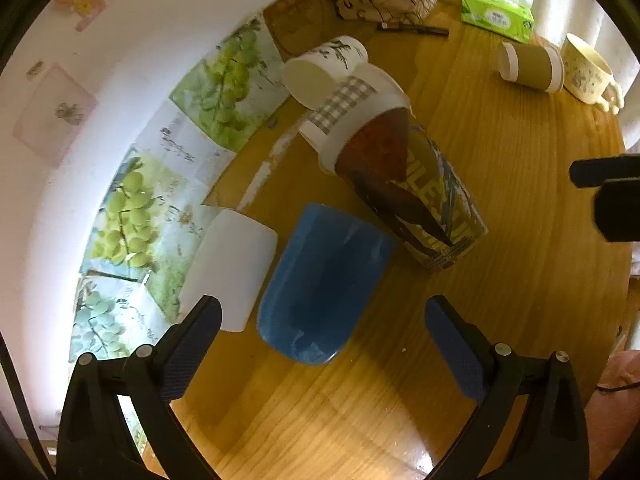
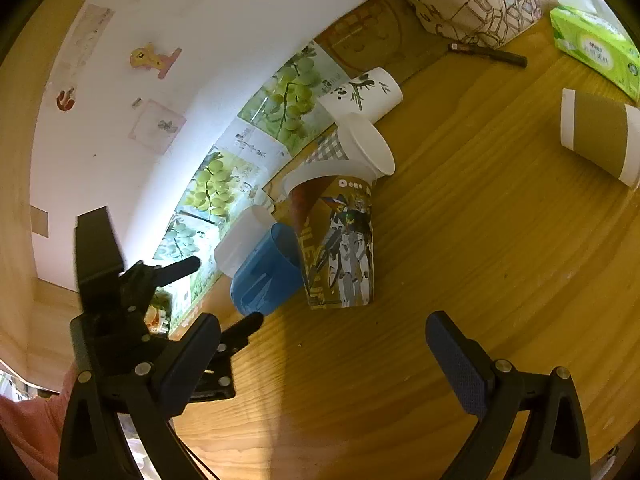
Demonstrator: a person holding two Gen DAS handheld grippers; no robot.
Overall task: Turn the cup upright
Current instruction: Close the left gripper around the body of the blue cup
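left gripper (image 1: 322, 328) fingers spread wide around blue cup (image 1: 320, 284) base; right gripper (image 2: 322, 344) fingers spread, bare wood ahead.

A solid blue plastic cup (image 1: 320, 284); at its 12 o'clock, a grey-checked white paper cup (image 1: 352, 108); a wood-grained tabletop (image 1: 520, 280).

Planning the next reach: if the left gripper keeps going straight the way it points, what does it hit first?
Most likely the blue cup, lying on its side right ahead between the open left gripper fingers; depth is unclear.
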